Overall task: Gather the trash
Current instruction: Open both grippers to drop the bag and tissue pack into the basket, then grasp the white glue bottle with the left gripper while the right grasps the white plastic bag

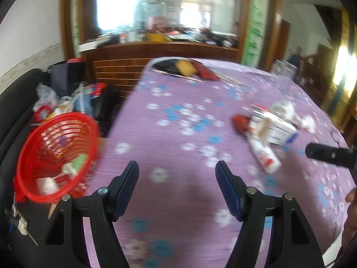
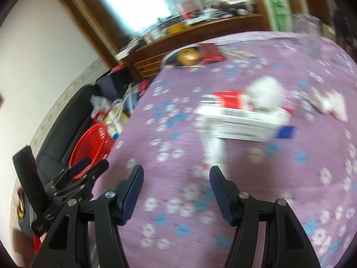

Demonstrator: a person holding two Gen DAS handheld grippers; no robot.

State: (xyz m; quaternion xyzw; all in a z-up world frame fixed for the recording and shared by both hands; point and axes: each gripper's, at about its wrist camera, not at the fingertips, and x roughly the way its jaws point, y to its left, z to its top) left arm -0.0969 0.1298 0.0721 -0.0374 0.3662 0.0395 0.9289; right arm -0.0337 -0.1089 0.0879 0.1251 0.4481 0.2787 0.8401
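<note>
Nearest in each wrist view are the tool's own two fingers. The left gripper [image 1: 177, 167] hovers over the purple flowered tablecloth [image 1: 178, 134] with its jaws spread wide and nothing between them. The right gripper [image 2: 176, 172] is likewise spread wide and empty, above the same cloth.

To the near left, off the table edge, a red basket [image 1: 55, 156] sits tilted on a dark seat. It already contains a few pale scraps, one with a green patch. In the right wrist view the left gripper appears just in front of this basket.

Farther out and to the right lies the remaining trash, grouped closely together: a white tube [image 1: 264, 155] with red print, a flattened white carton [image 1: 272, 127] with red and blue marks, a red wrapper [image 1: 241, 121] touching the carton's left end, and a crumpled white wad [image 1: 284, 109] behind it. More white scraps lie farther right; blur hides their detail.

At the far table edge are a yellow object, something red, and thin sticks; a wooden cabinet stands beyond.

Judged step: between pickups, with part of the trash binned. The next move calls for reaching an empty gripper to the tube, the nearest piece, and closing across its narrow width.
</note>
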